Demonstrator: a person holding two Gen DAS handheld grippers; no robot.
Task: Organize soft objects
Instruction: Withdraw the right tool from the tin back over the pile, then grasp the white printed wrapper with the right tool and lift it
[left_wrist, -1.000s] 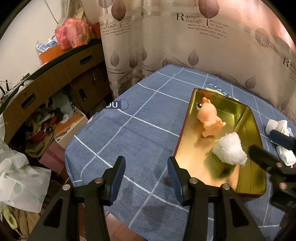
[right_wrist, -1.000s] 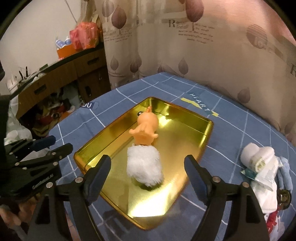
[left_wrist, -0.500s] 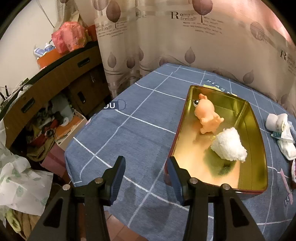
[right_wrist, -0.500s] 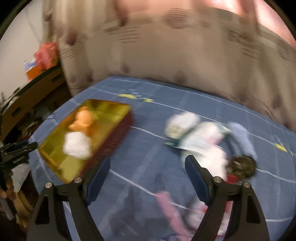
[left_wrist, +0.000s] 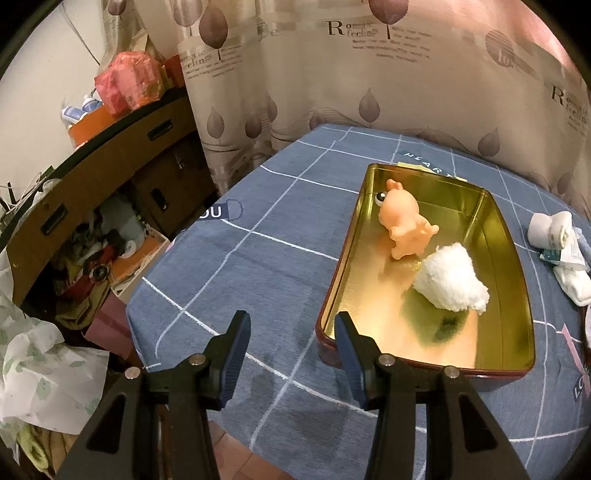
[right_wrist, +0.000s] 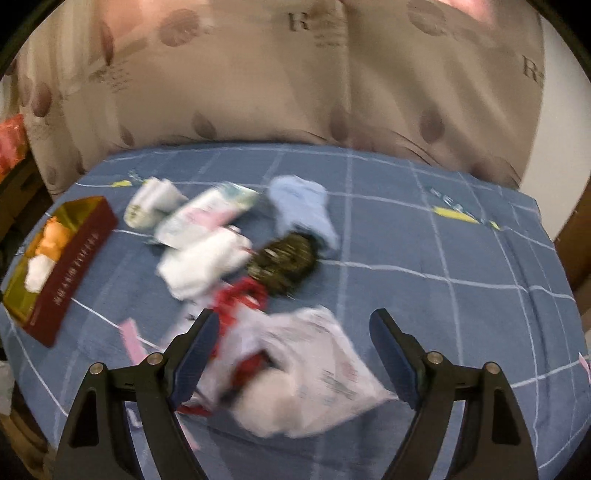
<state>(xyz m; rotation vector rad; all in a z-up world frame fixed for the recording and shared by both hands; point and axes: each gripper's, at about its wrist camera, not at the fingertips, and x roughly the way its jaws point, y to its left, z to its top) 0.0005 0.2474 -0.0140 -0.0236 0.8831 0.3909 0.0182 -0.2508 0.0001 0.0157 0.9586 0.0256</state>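
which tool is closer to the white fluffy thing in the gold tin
Left. The left tool sits at the gold tin's near corner, close to the white fluffy thing; the right tool hovers over the pile beyond it.

An orange rubbery toy animal (left_wrist: 404, 225) and a white fluffy ball (left_wrist: 450, 282) lie touching inside the shiny gold rectangular tin (left_wrist: 517, 280).

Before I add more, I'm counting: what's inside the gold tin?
Inside the tin: an orange toy and a white fluffy ball. The floor under them is hidden.
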